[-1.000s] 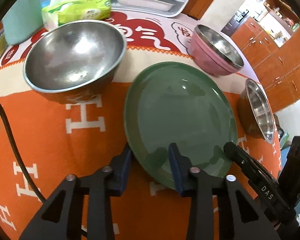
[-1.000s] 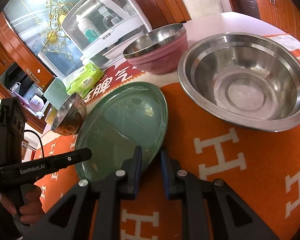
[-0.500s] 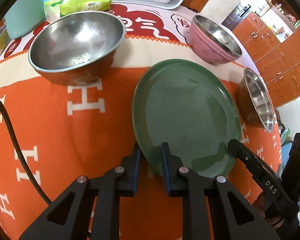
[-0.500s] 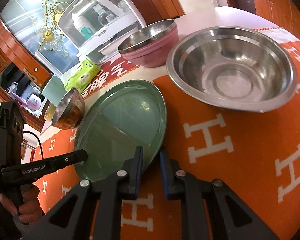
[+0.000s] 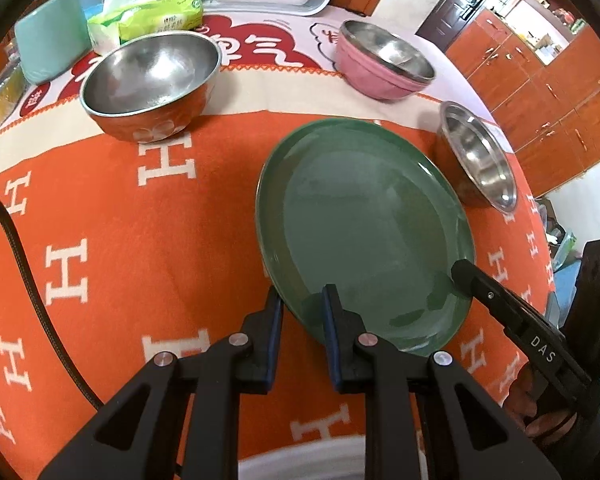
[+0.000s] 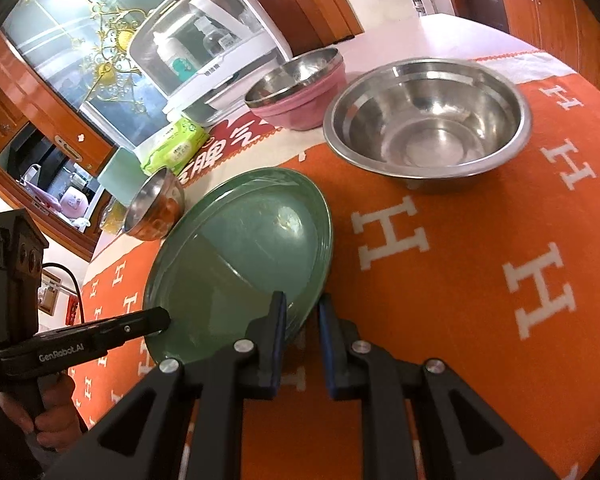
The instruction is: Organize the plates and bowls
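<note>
Left wrist view shows the left gripper (image 5: 302,300) clamped on the green plate (image 5: 364,216) at lower centre. The right gripper (image 6: 302,310) pinches the plate's opposite rim.

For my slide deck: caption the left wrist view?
Both grippers clamp the green plate by its rim above the orange cloth.

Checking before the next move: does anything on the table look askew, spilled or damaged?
Only the green plate: both grippers hold its rim, so it sits tilted off the orange cloth. The bowls stand upright and empty; no spills or damage show.
</note>
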Motion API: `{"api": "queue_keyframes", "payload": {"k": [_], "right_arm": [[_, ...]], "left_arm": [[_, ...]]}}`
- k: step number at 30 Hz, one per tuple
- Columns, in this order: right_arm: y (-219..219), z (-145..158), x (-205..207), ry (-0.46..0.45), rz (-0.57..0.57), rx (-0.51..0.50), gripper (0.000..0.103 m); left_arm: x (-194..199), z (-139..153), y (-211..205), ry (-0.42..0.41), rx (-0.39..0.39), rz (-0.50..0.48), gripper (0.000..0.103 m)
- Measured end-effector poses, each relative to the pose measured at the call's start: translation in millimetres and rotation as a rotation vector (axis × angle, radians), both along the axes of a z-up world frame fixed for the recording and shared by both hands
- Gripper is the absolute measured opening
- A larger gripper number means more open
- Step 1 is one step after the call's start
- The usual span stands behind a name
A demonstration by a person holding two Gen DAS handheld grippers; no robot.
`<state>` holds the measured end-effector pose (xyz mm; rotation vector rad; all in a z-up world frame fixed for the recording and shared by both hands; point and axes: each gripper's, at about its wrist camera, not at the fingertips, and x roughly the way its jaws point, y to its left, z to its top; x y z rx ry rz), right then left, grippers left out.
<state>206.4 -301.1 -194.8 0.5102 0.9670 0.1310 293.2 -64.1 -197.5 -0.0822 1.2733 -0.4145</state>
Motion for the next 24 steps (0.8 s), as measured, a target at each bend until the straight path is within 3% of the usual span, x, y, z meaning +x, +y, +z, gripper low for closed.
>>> {"api": "queue_keyframes", "payload": {"k": [12,24], "right_arm": [[2.1,42.0,-48.6,-0.076,-0.001,-0.044,0.015],[13.4,71.7,-100.8,-0.118,0.021,-0.119,0.015]], "left_arm": [[-52.2,41.8,3.3,-0.061,-0.033,-0.019,0.018],[-110.0,58.0,12.8,-0.081,-0.075,-0.017,0.019]]}}
